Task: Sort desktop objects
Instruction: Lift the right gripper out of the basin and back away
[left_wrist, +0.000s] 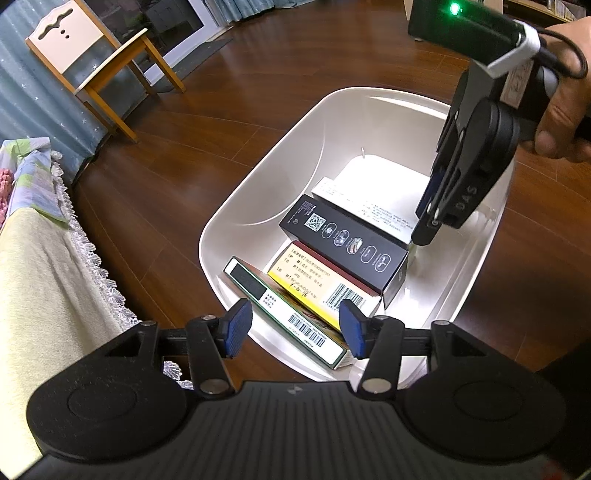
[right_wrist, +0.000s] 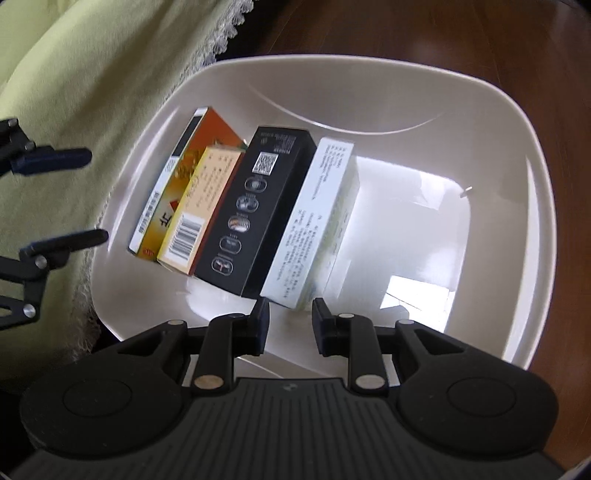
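My right gripper (right_wrist: 288, 323) hangs part-open and empty just beside the white carton (right_wrist: 314, 221), last of four cartons standing in the bin (right_wrist: 517, 147). It looks light, stiff, slick; I'd pinch its narrow faces. My left gripper (left_wrist: 295, 328) hovers wide, empty.

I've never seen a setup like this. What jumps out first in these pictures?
A white tub on the dark wooden floor, with four boxes packed side by side in it; the black box with the QR code stands out most. The right tool dips into the tub beside the white box, its fingers apart and empty. The left tool hovers open at the near rim.
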